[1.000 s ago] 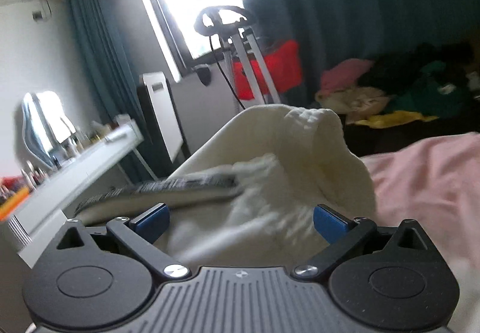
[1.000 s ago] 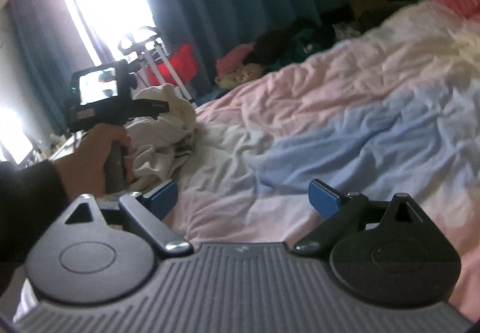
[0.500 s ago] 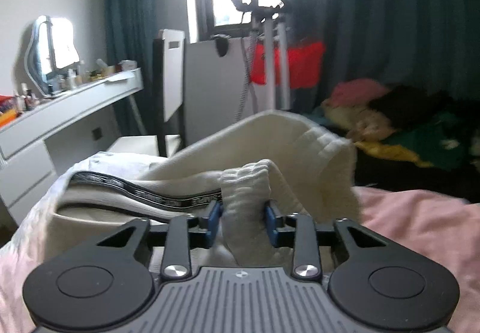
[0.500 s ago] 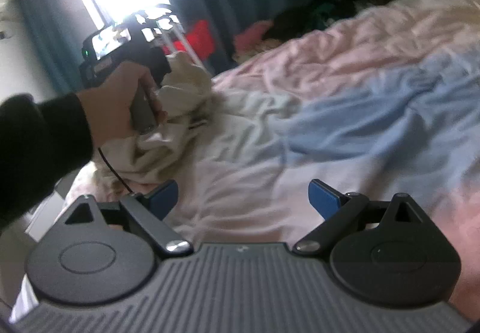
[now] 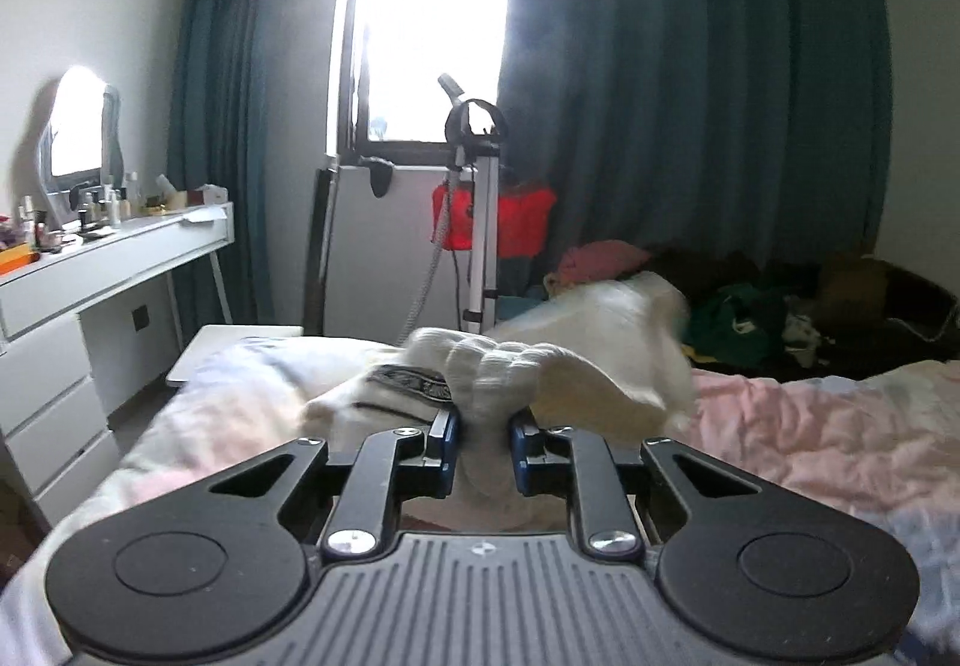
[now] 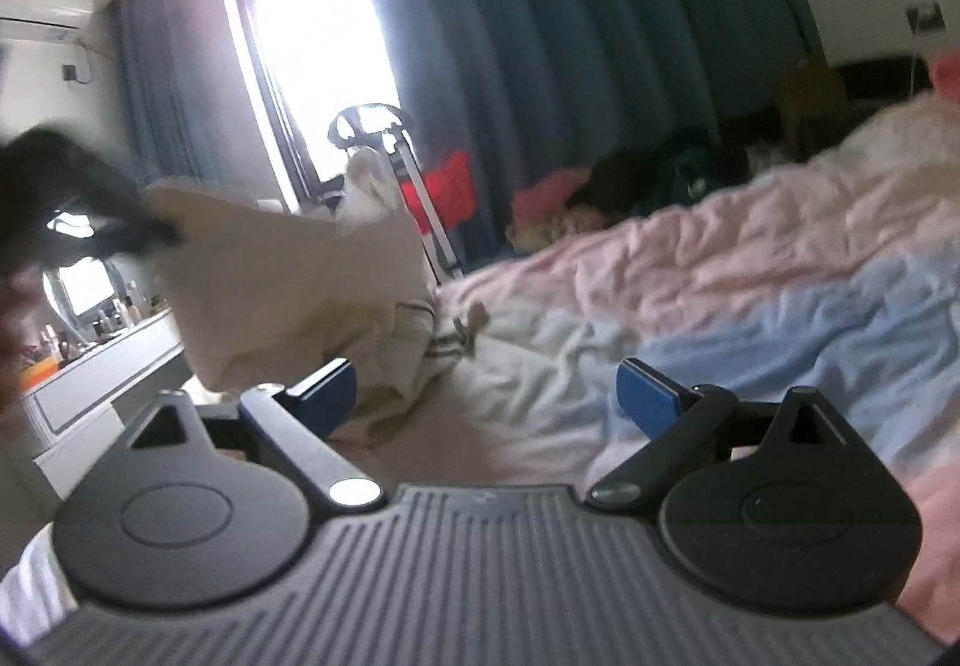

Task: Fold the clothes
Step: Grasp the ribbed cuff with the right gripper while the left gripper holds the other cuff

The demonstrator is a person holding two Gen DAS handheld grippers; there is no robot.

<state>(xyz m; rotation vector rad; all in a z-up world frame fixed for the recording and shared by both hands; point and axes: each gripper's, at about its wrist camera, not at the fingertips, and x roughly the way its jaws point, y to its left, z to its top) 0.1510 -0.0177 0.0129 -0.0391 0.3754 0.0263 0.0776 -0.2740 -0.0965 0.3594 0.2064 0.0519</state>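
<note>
A cream garment [image 5: 540, 372] with a dark printed band [image 5: 408, 383] is bunched between my left gripper's [image 5: 483, 441] blue pads, which are shut on a ribbed fold of it. In the right wrist view the same cream garment [image 6: 282, 282] hangs lifted above the bed's near-left corner, held by the blurred left gripper at the left edge. My right gripper [image 6: 489, 396] is open and empty, low over the pink and blue duvet [image 6: 750, 294], to the right of the garment.
A white dresser with a mirror and bottles [image 5: 102, 258] stands left of the bed. A steamer stand [image 5: 477, 198] and a red bag [image 5: 510, 222] are by the window. A heap of clothes [image 5: 738, 306] lies beyond the bed's far side.
My left gripper has closed on the cream garment's ribbed fold and lifted it off the bed. My right gripper stays open and has shifted slightly.
</note>
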